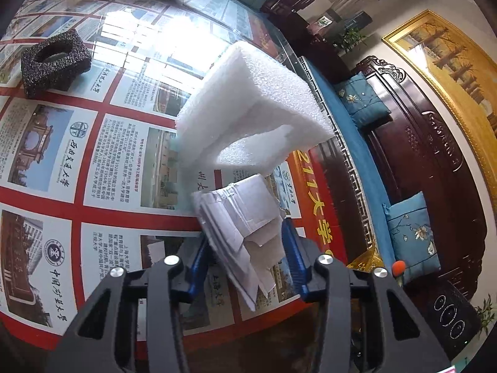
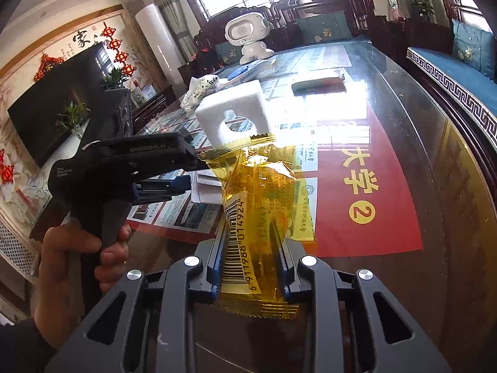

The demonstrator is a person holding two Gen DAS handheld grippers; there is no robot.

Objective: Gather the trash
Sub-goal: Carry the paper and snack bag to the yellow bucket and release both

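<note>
My left gripper is shut on a folded wad of white paper, held just above the glass table top. Right behind the paper stands a white foam block with a hole through it. A black foam block lies at the far left. My right gripper is shut on a clear yellow wrapper with a barcode, lifted off the table. In the right wrist view a hand holds the left gripper low at the left, in front of the white foam block.
A white toy robot, a crumpled white bag and a flat packet sit farther back on the table. Dark wooden sofas with blue cushions run along the table's right edge. A black screen stands at the left.
</note>
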